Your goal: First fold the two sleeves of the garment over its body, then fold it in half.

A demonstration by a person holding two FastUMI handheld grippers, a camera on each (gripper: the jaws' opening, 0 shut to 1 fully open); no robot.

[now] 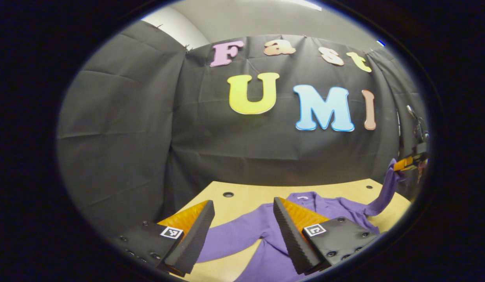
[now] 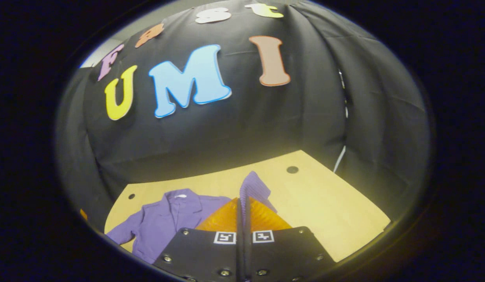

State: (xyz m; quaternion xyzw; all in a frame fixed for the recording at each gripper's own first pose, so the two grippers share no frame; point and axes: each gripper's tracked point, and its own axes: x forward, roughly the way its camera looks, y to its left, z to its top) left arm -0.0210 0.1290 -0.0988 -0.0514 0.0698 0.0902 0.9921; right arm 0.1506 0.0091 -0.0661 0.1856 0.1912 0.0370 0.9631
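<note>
In the left gripper view, the left gripper (image 1: 242, 231) hung wide apart over the purple garment (image 1: 266, 235), spread on the tabletop (image 1: 242, 196), likely to take its near sleeve (image 1: 230, 237).

In the right gripper view, the right gripper (image 2: 242, 213) pinched the other sleeve's cuff (image 2: 253, 187), lifted; bare tabletop lay rightward.

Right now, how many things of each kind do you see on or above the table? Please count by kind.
Purple garment: 1, one sleeve lifted
Grippers: 2, left gripper with jaws apart, right gripper closed on the sleeve cuff
Wooden table: 1
Total: 4
</note>
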